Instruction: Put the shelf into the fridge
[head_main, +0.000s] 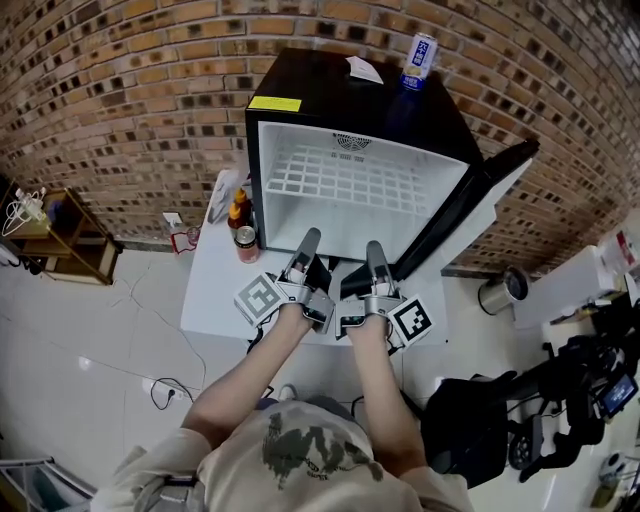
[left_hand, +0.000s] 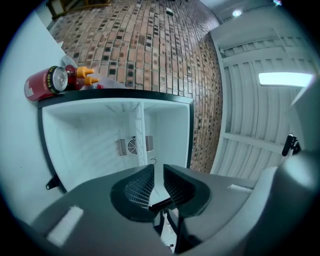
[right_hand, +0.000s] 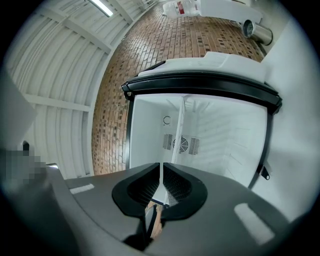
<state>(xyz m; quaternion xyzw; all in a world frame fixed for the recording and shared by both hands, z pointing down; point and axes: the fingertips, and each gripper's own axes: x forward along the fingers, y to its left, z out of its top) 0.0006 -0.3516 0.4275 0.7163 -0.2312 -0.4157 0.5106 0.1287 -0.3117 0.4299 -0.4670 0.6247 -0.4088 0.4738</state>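
A black mini fridge stands open on a white platform, and the white wire shelf lies level at mid-height inside it. My left gripper and right gripper reach side by side to the fridge's front opening. Both gripper views show the shelf edge-on as a thin white band that runs straight into the jaws. The left gripper has its jaws closed to a narrow white-filled gap. On the right gripper only a white sliver shows between them. Where jaws meet shelf is hidden.
The fridge door hangs open on the right. A red can and sauce bottles stand on the platform left of the fridge. A blue-white can sits on top. A steel pot is on the floor at right.
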